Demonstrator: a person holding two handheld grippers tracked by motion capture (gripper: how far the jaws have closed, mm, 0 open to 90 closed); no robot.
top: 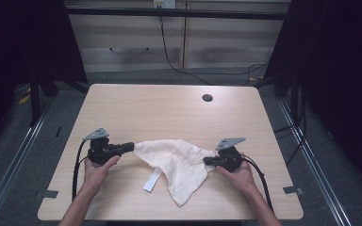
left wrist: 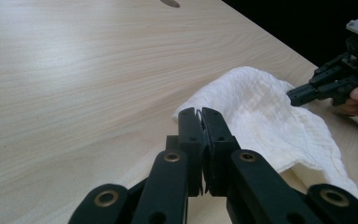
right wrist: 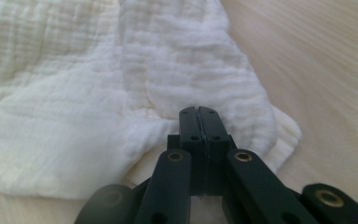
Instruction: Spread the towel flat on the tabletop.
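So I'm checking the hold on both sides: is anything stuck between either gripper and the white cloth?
Nothing visible. The left gripper and the right gripper are each shut directly on an edge of the cloth.

The white cloth [right wrist: 121,93] runs off the right gripper view's top and left edges, its far corners unseen.

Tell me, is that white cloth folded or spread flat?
Neither: the cloth lies rumpled on the table, layers overlapping, stretched between both grippers.
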